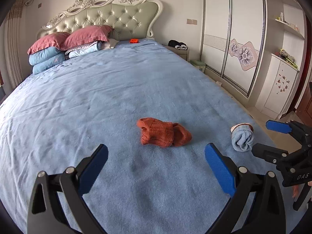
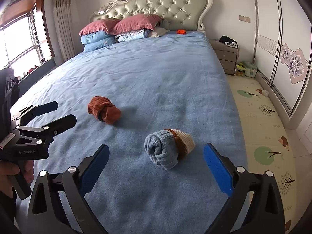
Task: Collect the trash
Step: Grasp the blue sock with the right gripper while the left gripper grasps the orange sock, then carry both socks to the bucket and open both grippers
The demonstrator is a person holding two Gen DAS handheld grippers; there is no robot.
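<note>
An orange-brown balled sock lies on the blue bedspread, just ahead of my open, empty left gripper. It also shows in the right wrist view. A rolled light-blue sock with a brown and cream cuff lies just ahead of my open, empty right gripper. In the left wrist view that sock sits at the right, with the right gripper beside it. The left gripper shows at the left of the right wrist view.
Pink pillows and folded blue quilts lie at the headboard. A small orange object lies near the head of the bed. A nightstand and a wardrobe stand to the right. A patterned floor mat runs along the bed's right edge.
</note>
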